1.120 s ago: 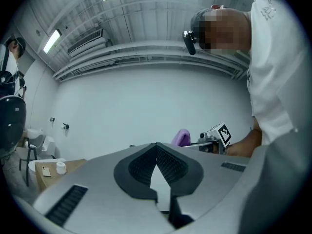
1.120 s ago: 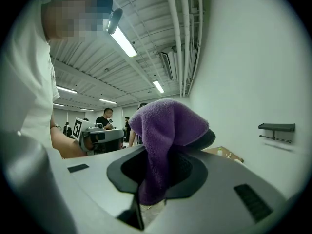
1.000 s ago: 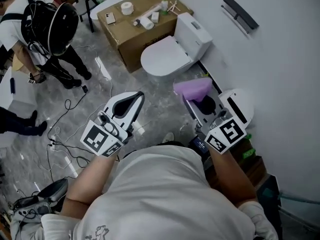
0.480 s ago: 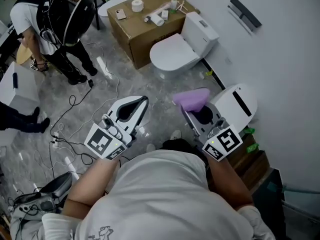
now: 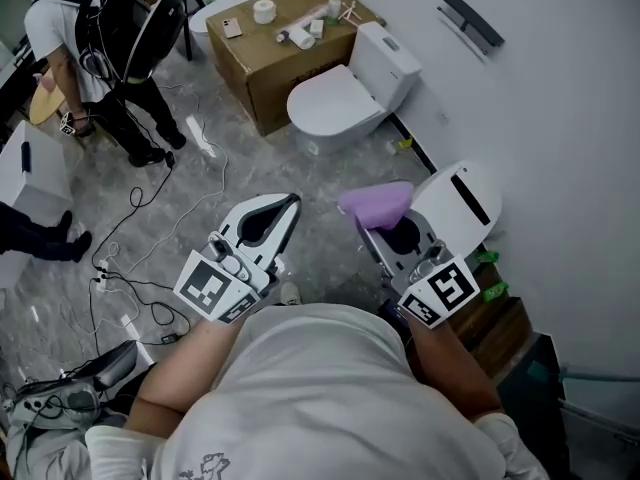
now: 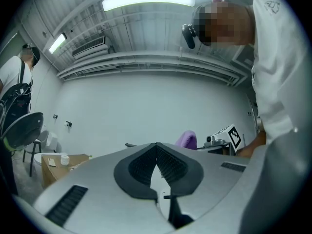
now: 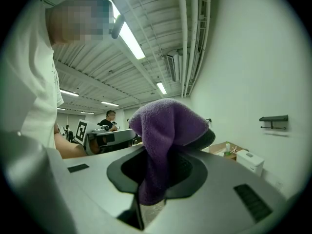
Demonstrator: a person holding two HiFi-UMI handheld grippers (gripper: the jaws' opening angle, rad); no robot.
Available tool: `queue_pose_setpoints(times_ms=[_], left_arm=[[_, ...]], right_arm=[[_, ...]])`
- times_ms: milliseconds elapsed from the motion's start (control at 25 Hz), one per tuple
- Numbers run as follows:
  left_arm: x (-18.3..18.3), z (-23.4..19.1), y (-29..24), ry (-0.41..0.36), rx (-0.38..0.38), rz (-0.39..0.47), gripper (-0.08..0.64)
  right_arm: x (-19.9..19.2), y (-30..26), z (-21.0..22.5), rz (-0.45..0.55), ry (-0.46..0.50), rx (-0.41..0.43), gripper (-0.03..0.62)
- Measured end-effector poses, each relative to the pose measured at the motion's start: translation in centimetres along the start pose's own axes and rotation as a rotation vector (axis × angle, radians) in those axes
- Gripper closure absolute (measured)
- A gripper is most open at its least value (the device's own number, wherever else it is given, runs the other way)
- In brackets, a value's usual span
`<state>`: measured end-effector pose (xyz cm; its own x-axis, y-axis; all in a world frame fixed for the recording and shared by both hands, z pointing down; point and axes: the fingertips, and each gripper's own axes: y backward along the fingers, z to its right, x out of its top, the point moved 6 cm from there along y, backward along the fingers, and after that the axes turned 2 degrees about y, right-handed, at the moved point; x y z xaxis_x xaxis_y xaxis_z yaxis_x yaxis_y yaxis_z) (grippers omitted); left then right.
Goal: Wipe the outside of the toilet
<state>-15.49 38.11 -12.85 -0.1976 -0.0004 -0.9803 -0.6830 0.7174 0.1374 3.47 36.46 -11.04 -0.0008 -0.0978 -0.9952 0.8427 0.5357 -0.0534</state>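
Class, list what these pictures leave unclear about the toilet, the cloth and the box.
Head view: the wall side of the toilet, hidden by its tank.
Right gripper view: the clamped part of the cloth, hidden by the jaws.
Head view: the small things on the box, too small to name.

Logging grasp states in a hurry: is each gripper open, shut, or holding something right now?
Left gripper: shut, nothing between its jaws.
Right gripper: shut on the purple cloth.
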Motion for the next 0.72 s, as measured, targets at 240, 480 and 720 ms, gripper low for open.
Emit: queue_pose_setpoints(times_ms=[240, 480, 720], left_arm=[[-2.1, 6.2, -1.3, 0.011, 0.028, -0.01, 0.554], [-3.8, 12.9, -1.9, 0.035, 0.022, -0.034, 0.554], [-4.8, 17.0, -3.2, 0.068, 0.023, -0.025, 0.554]], right_arm=[[-0.8, 6.2, -0.3, 0.002, -0.021, 0.034, 0.509], [-1.2, 12.9, -0.6, 0.011, -0.047, 0.029, 0.509], [-2.1, 17.6, -0.1, 0.008, -0.063, 0.027, 0.509]])
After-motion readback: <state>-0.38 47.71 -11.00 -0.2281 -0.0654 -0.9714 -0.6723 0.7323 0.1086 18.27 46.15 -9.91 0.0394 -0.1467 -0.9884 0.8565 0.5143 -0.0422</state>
